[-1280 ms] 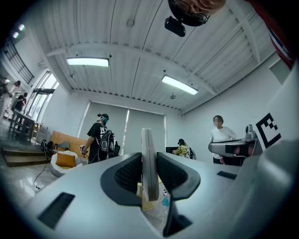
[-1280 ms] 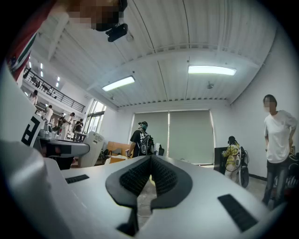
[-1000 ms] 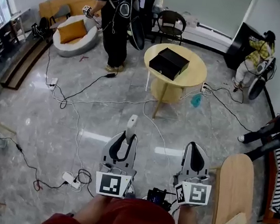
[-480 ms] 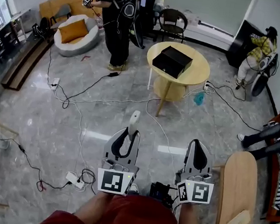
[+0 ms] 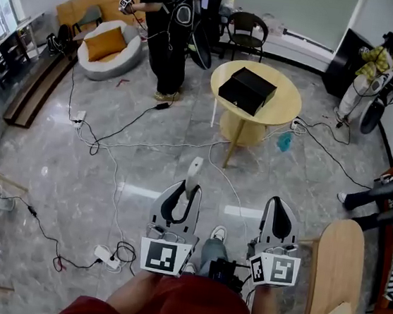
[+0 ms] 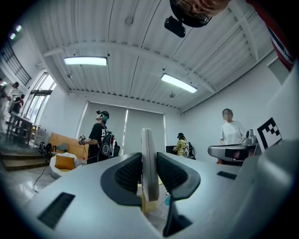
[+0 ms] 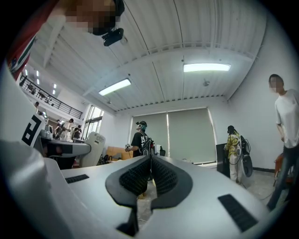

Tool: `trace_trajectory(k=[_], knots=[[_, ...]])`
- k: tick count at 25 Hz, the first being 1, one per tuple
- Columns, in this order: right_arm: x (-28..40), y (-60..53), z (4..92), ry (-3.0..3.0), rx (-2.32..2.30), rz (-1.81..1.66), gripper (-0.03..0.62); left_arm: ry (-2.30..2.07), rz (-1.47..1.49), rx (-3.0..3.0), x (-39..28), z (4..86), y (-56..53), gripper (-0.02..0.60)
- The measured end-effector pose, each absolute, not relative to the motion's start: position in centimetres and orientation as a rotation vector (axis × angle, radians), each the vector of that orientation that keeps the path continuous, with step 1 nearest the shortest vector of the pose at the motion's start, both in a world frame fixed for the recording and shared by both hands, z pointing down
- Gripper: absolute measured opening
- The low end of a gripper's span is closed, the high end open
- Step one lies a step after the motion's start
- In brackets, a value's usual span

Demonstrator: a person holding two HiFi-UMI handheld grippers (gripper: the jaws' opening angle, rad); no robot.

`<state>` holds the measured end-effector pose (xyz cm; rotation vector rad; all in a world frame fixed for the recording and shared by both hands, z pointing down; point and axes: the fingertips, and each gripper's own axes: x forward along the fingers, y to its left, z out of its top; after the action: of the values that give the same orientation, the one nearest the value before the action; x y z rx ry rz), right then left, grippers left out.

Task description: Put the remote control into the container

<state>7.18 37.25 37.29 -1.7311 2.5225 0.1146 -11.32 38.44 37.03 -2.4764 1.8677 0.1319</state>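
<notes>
A slim white remote control (image 5: 194,173) (image 6: 149,163) stands clamped edge-on between the pads of my left gripper (image 5: 183,192), sticking out past the fingertips. My right gripper (image 5: 278,212) is held beside it at the same height, its jaws pressed together with nothing between them (image 7: 150,175). The container, a black box (image 5: 246,90), lies on a round wooden table (image 5: 280,110) some way ahead, right of centre in the head view. Both grippers are held up over the grey floor, well short of that table.
Cables and a power strip (image 5: 105,254) trail over the marble floor. A person in black (image 5: 168,21) stands left of the table; another person (image 5: 372,68) is at the far right. A wooden side table (image 5: 332,276) is at my right, a sofa (image 5: 107,42) far left.
The round table with the black box has slid right and slightly nearer in the head view as I moved forward. The left gripper keeps its hold on the remote control; the right stays shut.
</notes>
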Motion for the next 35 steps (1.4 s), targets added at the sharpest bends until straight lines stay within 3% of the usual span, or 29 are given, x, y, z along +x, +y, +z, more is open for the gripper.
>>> trace_trajectory(k=[24, 35], knots=[[12.4, 11.5, 35.8, 2.613, -1.555, 0.083, 0.026, 1.976, 0.155, -2.413, -4.7, 34.6, 15.1, 0.107], [17.5, 6.4, 36.2, 2.591, -1.541, 0.051, 0.026, 1.996, 0.108, -2.386, -0.5, 34.9, 9.3, 0.107]])
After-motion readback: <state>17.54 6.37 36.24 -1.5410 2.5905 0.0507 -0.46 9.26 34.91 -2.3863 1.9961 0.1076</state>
